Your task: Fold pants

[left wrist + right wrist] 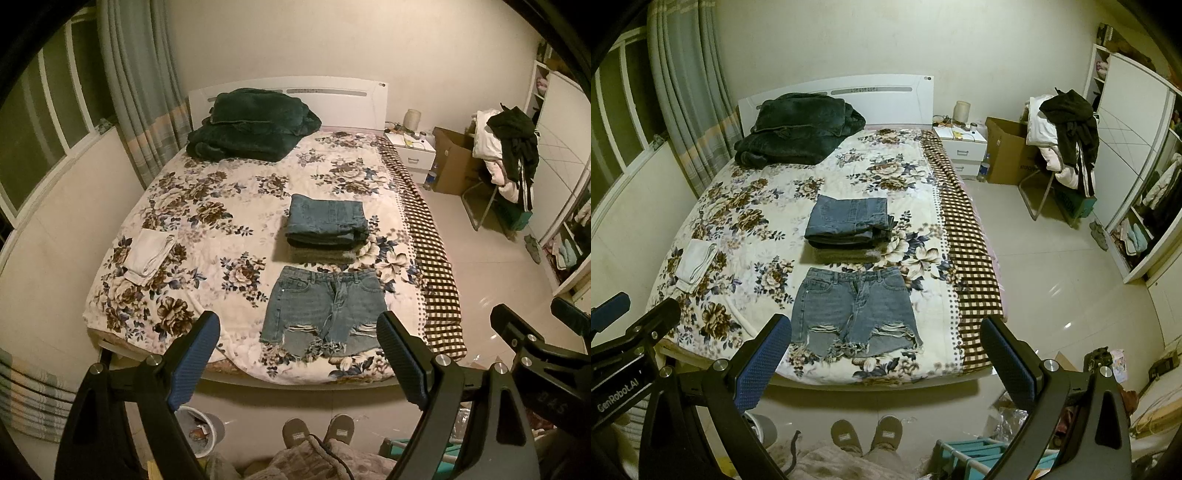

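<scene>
The fold has not begun, by the look of it: the denim shorts [324, 310] lie spread flat and face up near the foot of the bed [155, 206], waistband toward the headboard and frayed hems toward the camera. Just beyond the waistband sits a stack of folded jeans [327, 221], and a small folded white cloth [149, 254] lies at the left of the frame, well apart from them.

Both claws hang above the floor short of the bed edge, touching nothing. The left claw [299, 363] has its fingers wide apart, and in its view the shorts sit in the lower middle, between the two finger pads and beyond them. The right claw [888, 363] is likewise spread and empty; in its view the shorts lie lower centre, nearer the left pad.

The next move probably calls for bringing both claws forward and down onto the shorts, each pinching one side edge or corner of a single layer, so one half can be laid over the other. The ragged hems may snag or slip.
</scene>
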{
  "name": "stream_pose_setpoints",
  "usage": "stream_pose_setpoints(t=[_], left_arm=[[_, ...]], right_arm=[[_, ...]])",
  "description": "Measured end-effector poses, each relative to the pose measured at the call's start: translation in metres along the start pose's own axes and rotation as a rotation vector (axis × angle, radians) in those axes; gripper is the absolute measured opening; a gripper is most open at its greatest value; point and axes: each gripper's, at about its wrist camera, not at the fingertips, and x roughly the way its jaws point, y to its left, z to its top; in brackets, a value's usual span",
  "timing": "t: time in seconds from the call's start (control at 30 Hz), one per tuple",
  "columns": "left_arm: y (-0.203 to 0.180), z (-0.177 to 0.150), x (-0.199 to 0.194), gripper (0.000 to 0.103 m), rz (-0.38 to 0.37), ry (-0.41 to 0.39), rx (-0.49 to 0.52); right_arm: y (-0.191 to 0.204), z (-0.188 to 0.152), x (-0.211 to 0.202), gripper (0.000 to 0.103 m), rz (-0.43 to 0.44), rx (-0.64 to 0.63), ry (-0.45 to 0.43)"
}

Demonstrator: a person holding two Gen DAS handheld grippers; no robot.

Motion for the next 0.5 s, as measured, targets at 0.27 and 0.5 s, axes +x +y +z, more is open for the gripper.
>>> stream_pose_setpoints(t=[0.27, 0.5], left_arm=[[-0.012, 0.029, 0.035, 0.086, 0.054, -0.035, 0.002], [-0.013, 0.047, 0.111, 0.086, 0.088, -0.013, -0.01]], right_arm=[[-0.003, 0.019, 0.026, 0.103, -0.044, 0.043, -0.025], [-0.027, 0.047, 0.121, 0.103, -0.061, 0.062, 0.054]])
